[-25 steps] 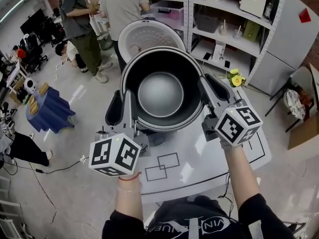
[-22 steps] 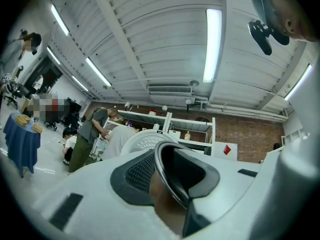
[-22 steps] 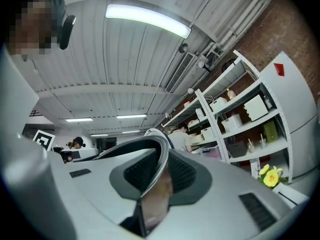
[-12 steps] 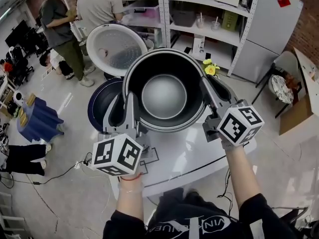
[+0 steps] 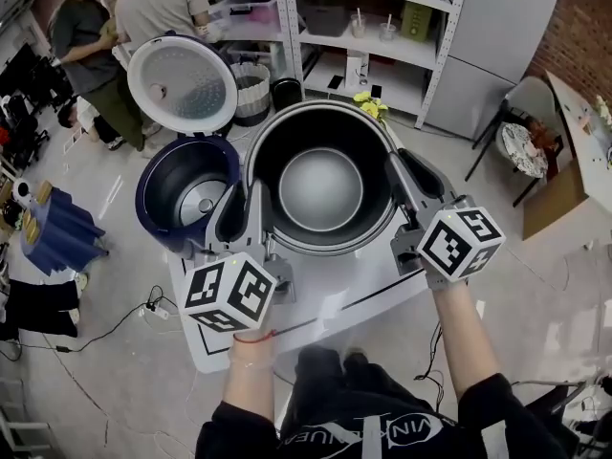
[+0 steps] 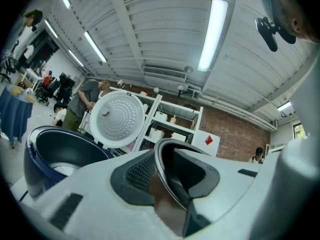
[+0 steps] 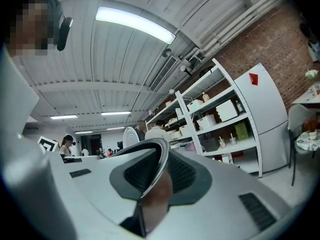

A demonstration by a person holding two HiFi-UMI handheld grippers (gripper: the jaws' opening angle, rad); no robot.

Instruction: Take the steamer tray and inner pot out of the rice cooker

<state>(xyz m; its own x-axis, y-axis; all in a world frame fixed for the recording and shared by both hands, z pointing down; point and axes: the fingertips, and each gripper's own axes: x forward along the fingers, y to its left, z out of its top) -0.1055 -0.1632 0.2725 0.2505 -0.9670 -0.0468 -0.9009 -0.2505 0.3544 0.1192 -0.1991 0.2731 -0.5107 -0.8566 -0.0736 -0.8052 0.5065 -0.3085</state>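
two grippers, left gripper (image 5: 247, 216) and right gripper (image 5: 409, 187), pinch the inner pot (image 5: 320, 189) by its rim, already out beside the open rice cooker (image 5: 153, 220); steamer tray unseen, setting down likely remains.

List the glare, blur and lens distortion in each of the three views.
Head view: strong fisheye bends the shelving; glare streaks the white table and a sheen fills the inner pot. Left gripper view: the ceiling strip light blows out, corners go dark, the pot's rim close up is soft. Right gripper view: another blown-out ceiling light, bowed shelving, dark edges.
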